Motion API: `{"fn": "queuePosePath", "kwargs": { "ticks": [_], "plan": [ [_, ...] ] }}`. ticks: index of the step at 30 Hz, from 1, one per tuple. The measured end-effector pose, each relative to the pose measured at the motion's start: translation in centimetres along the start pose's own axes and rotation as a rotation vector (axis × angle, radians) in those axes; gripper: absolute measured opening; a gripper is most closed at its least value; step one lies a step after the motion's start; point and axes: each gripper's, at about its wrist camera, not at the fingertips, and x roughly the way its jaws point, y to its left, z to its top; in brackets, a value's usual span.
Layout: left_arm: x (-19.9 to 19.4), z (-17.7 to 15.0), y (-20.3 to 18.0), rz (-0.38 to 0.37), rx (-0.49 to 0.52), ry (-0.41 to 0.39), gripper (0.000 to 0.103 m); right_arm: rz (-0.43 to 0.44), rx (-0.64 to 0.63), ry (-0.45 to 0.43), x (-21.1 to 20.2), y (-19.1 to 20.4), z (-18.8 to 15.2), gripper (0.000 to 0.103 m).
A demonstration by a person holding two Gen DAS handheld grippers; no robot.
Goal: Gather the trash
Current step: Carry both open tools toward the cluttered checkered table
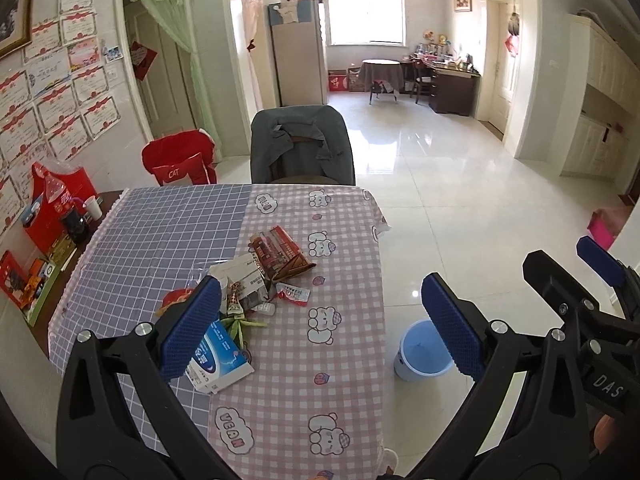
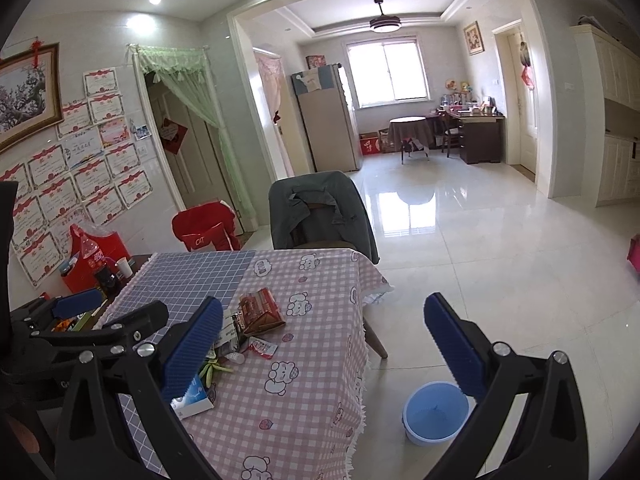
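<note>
A heap of trash lies on the checked tablecloth (image 1: 336, 392): a red carton (image 1: 280, 252), a crumpled white carton (image 1: 244, 280), a small red-and-white wrapper (image 1: 294, 294), green stalks (image 1: 240, 326) and a blue-and-white box (image 1: 218, 356). My left gripper (image 1: 322, 328) hangs open above the table's near right part, and its left pad covers part of the heap. My right gripper (image 2: 324, 352) is open too, over the table's right edge, holding nothing. A blue bin (image 2: 436, 412) stands on the floor to the right of the table, and it also shows in the left wrist view (image 1: 420, 354).
At the table's far end stands a chair draped with a grey jacket (image 1: 302, 146), with a red-covered chair (image 1: 180, 164) beside it. A red gift box, a bottle and cups (image 1: 60, 208) crowd the table's left side. Glossy tiled floor (image 2: 500, 272) stretches to the right.
</note>
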Motion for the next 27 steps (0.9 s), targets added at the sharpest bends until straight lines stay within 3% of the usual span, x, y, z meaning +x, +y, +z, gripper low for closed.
{"fn": "queuePosePath", "kwargs": {
  "ticks": [16,27],
  "plan": [
    [0.9,-0.1,3.5,-0.067,0.027,0.026,0.098,-0.075,0.028,0.017,0.4,3.3,-1.0,0.099],
    [1.9,-0.6,5.9,-0.084,0.019,0.064,0.098,-0.081,0.034,0.057,1.8,5.2,-1.4,0.099]
  ]
}}
